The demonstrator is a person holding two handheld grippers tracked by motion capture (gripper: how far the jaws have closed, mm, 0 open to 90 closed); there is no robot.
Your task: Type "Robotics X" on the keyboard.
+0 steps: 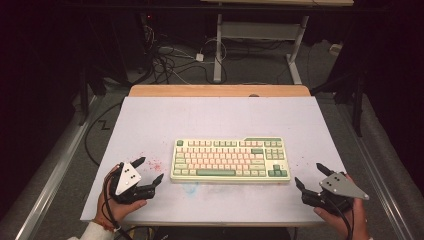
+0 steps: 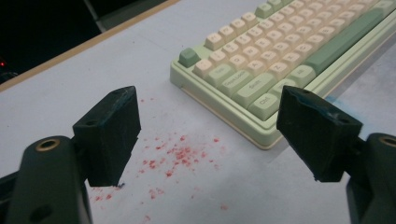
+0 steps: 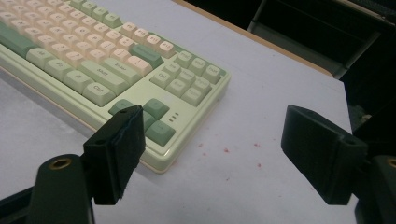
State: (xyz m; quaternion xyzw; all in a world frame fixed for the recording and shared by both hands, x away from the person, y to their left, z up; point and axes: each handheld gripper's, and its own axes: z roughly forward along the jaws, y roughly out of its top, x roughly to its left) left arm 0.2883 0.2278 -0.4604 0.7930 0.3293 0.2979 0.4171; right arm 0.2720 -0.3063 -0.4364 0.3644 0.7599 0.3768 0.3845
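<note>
A pale green keyboard (image 1: 230,159) with cream and green keys lies flat in the middle of the white table (image 1: 220,117). My left gripper (image 1: 148,170) rests near the table's front left, just left of the keyboard (image 2: 285,51), open with nothing between its fingers. My right gripper (image 1: 311,175) sits at the front right, a little right of the keyboard's lower right corner (image 3: 154,140), also open and empty. A hand holds each gripper from below. In the left gripper view my gripper (image 2: 210,135) frames the keyboard's left corner; in the right gripper view my gripper (image 3: 215,156) frames bare table.
Red specks (image 2: 180,156) dot the table left of the keyboard, and a few (image 3: 229,150) lie right of it. A faint blue smudge (image 1: 190,187) marks the front. Beyond the wooden far edge (image 1: 220,90) are cables and desk legs on the floor.
</note>
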